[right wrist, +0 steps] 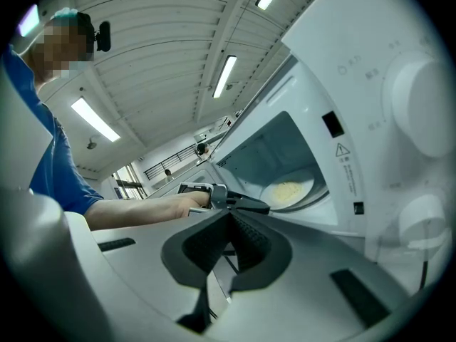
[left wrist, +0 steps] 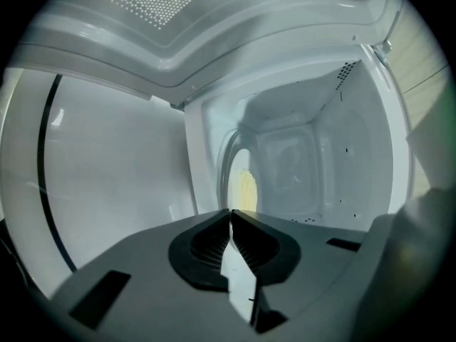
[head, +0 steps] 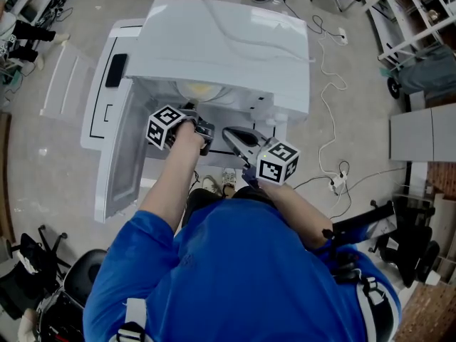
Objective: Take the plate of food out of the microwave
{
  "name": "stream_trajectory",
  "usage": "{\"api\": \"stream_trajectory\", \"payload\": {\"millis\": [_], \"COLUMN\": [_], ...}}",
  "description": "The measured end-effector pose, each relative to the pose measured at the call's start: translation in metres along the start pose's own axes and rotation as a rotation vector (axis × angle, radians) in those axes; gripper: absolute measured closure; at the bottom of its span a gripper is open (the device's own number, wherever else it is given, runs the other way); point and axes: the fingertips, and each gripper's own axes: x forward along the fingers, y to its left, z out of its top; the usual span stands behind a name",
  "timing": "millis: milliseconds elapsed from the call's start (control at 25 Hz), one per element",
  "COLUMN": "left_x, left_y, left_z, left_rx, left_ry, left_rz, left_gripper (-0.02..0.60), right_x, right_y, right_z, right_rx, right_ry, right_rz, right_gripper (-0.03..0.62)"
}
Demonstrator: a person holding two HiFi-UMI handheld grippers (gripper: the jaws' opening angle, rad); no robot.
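The microwave (head: 221,41) stands with its door (head: 117,155) swung wide to the left. The plate (head: 203,90) sits inside the cavity, toward the back, with a pale yellow heap of food (right wrist: 286,190) on it.

The left gripper (left wrist: 231,212) is at the mouth of the cavity and points inward. Its jaws are pressed together at the tips and nothing is between them. In the left gripper view, the plate lies just beyond those tips, seen edge-on against the back wall, and is not touching them.

The right gripper (right wrist: 229,212) hangs outside the microwave, lower and to the right of the left one, in front of the control panel (right wrist: 399,120). Its jaws also meet at the tips and pinch nothing. In the right gripper view, the person's left hand (right wrist: 182,204) is wrapped around the left gripper's handle, with the bare forearm stretched toward the opening.

The person wears a blue shirt (head: 235,276). White cables (head: 331,84) trail over the floor to the right of the microwave.
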Motion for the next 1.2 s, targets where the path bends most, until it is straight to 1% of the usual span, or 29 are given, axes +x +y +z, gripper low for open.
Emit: {"api": "stream_trajectory", "payload": {"millis": [240, 280, 400, 640, 880, 1000, 1200], "left_x": [-0.003, -0.003, -0.002, 0.004, 0.016, 0.017, 0.017], "left_y": [-0.005, -0.006, -0.008, -0.001, 0.003, 0.007, 0.010], "left_z": [-0.003, -0.004, -0.005, -0.006, -0.005, -0.004, -0.003], "left_rx": [0.028, 0.034, 0.042, 0.044, 0.038, 0.041, 0.035], "left_ry": [0.013, 0.016, 0.028, 0.034, 0.037, 0.034, 0.035], "left_rz": [-0.036, -0.045, -0.061, -0.041, -0.029, -0.015, -0.013], "left_gripper": [0.558, 0.542, 0.468, 0.419, 0.414, 0.410, 0.411], "right_x": [-0.003, -0.004, -0.006, -0.008, -0.008, -0.009, -0.010], "right_y": [0.005, 0.005, 0.006, 0.004, 0.002, 0.002, -0.001], "right_z": [-0.001, -0.001, -0.003, -0.002, -0.003, -0.004, -0.003], "right_rx": [-0.002, -0.002, -0.001, 0.002, 0.002, 0.000, 0.000], "right_ry": [-0.008, -0.009, -0.010, -0.015, -0.010, -0.008, -0.008], "right_rz": [-0.003, -0.004, -0.009, -0.017, -0.021, -0.023, -0.027], "right_gripper": [0.597, 0.597, 0.597, 0.597, 0.597, 0.597, 0.597]}}
